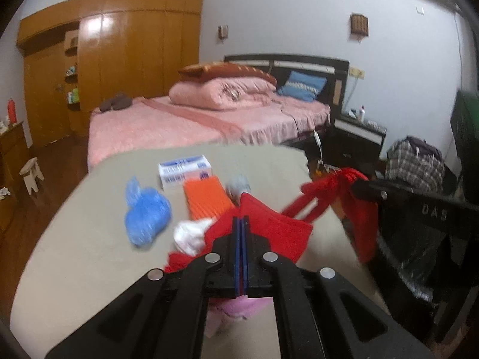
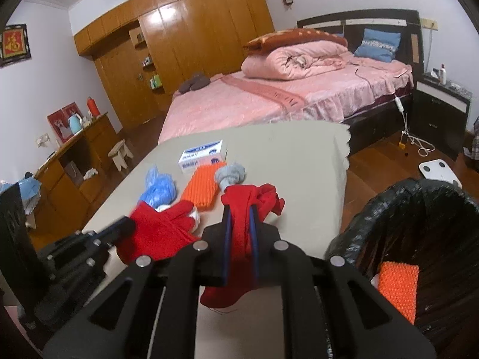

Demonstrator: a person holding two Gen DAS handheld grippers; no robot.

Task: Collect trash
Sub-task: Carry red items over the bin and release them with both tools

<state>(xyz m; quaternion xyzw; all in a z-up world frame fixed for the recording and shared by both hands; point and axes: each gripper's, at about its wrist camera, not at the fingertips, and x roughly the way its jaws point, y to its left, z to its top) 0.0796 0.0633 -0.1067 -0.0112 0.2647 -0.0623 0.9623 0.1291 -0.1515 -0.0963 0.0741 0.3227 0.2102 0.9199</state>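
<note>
Both grippers hold a red bag between them above a beige table (image 2: 299,161). My left gripper (image 1: 241,224) is shut on one red edge of the bag (image 1: 269,233). My right gripper (image 2: 239,218) is shut on the other bunched red edge (image 2: 248,206); it also shows in the left wrist view (image 1: 359,188). On the table lie a blue plastic wad (image 1: 146,215), an orange ridged pad (image 1: 206,197), a white crumpled wad (image 1: 191,236), a grey wad (image 2: 230,175) and a white-blue box (image 2: 202,155).
A bin lined with a black bag (image 2: 419,224) stands at the table's right, with an orange pad (image 2: 398,287) inside. A pink bed (image 2: 284,95) lies beyond the table. A wooden wardrobe (image 2: 179,36) lines the back wall. Something pink (image 1: 236,311) lies under the left gripper.
</note>
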